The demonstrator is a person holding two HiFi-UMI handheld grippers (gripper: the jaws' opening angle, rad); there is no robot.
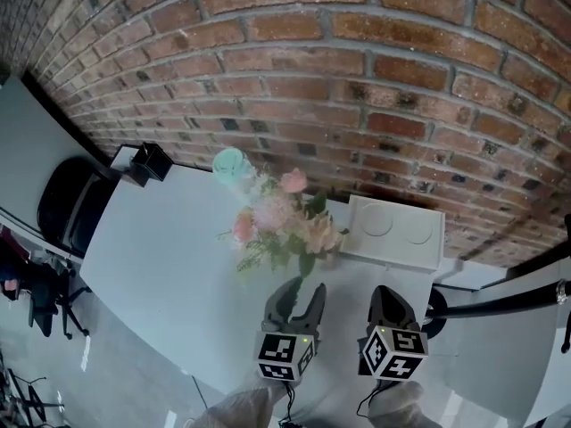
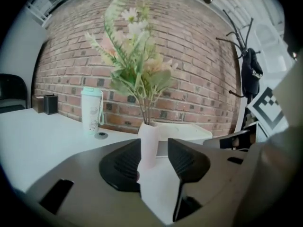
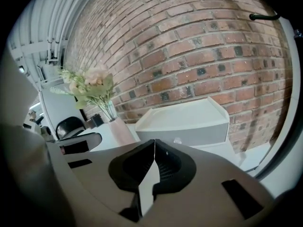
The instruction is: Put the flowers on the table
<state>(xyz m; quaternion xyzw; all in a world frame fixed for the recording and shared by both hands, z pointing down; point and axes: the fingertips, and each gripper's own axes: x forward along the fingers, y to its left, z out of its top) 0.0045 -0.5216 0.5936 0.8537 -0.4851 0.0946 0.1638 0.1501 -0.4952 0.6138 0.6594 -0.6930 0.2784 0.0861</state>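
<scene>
- Flowers (image 1: pixel 284 223) stand upright in a pink vase (image 2: pixel 148 143) on the white tabletop (image 1: pixel 161 248).
- Left gripper (image 1: pixel 302 294): jaws apart, vase just beyond them.
- Right gripper (image 3: pixel 154 143): closed, empty.

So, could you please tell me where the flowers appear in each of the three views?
Head view: flowers in the centre.
Left gripper view: flowers upper centre.
Right gripper view: flowers at left, mid-height.
Shared landmark: the white box beside them.
</scene>
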